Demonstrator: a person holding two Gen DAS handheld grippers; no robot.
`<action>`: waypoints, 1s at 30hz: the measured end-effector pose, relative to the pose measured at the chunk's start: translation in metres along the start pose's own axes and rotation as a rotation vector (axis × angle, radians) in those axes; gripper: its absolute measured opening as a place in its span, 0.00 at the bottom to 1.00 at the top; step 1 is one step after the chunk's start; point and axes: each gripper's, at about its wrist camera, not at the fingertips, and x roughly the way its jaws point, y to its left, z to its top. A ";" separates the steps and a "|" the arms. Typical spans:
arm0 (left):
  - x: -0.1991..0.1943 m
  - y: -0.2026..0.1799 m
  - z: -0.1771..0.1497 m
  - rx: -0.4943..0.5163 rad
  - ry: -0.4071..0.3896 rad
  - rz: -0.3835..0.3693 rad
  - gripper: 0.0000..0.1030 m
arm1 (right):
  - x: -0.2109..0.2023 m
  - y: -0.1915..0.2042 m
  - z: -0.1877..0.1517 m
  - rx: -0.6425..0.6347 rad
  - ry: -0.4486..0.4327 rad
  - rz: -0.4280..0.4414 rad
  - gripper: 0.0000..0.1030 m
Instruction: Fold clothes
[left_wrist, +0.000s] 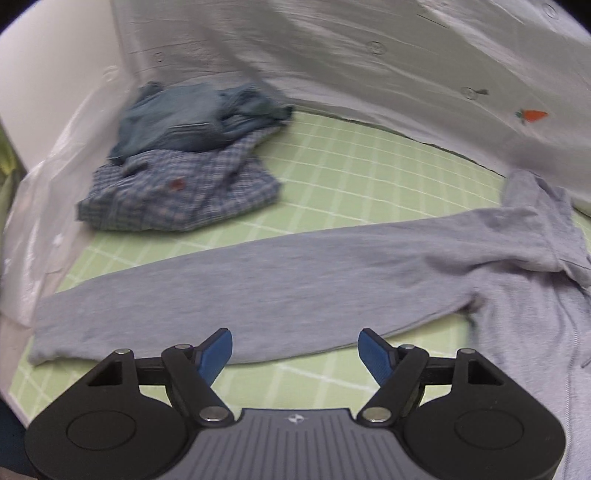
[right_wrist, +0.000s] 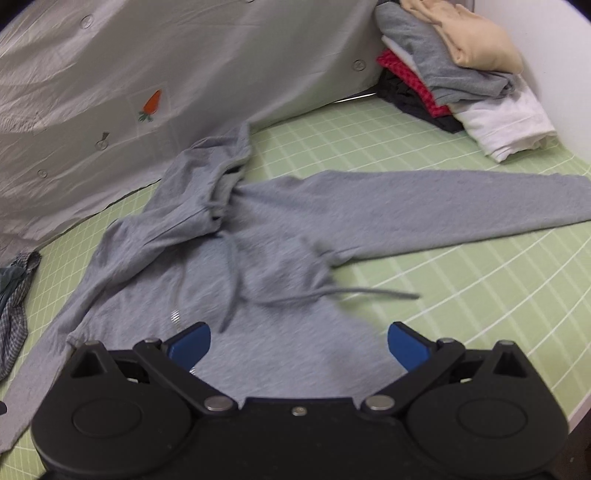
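**Grey hoodie spread flat, both grippers empty above it**

Grey hoodie (right_wrist: 280, 236) lies face-up on the green grid mat (right_wrist: 461, 295), sleeves stretched out to either side; hood (right_wrist: 207, 173) bunched at the far end against the white button-up sheet (right_wrist: 221, 55); drawstring (right_wrist: 354, 291) trailing loose across the chest and onto the mat.

Left hand-held gripper (left_wrist: 295, 350) has its jaws wide, nothing between the blue pads (left_wrist: 216, 354); it hangs just over the near edge of the left sleeve (left_wrist: 240, 280). Right hand-held gripper (right_wrist: 299, 341) likewise wide and empty, over the lower body panel.

Handling, as I judge it: thin jersey knit, light, fully limp; no stiffness to push against, so it will drape and drag rather than slide as a sheet; fabric-on-mat friction looks enough to wrinkle the body if pulled sideways. Not fragile; the drawstring is the snag risk.

Where to grip: pinch the sleeve at the cuff (left_wrist: 44, 343) or mid-forearm, single layer plus its underside, then lift before carrying across the chest; for the body, take the hem corners or the shoulder seam. Frames are motion-blurred, so whether there is a front zip near the right edge of the left view I can't say for sure.

Folded checked shirt (left_wrist: 177, 192) with a denim piece (left_wrist: 199, 114) on top sits far left; unsorted pile (right_wrist: 461, 74) far right; both well clear.
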 end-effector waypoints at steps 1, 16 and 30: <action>0.001 -0.013 0.004 0.007 -0.004 -0.010 0.74 | 0.002 -0.010 0.005 0.015 -0.005 -0.007 1.00; 0.064 -0.193 0.100 0.222 -0.050 -0.259 0.74 | 0.074 -0.086 0.076 0.205 -0.026 -0.068 1.00; 0.130 -0.239 0.133 0.240 0.055 -0.391 0.09 | 0.149 -0.079 0.098 0.212 0.097 -0.098 1.00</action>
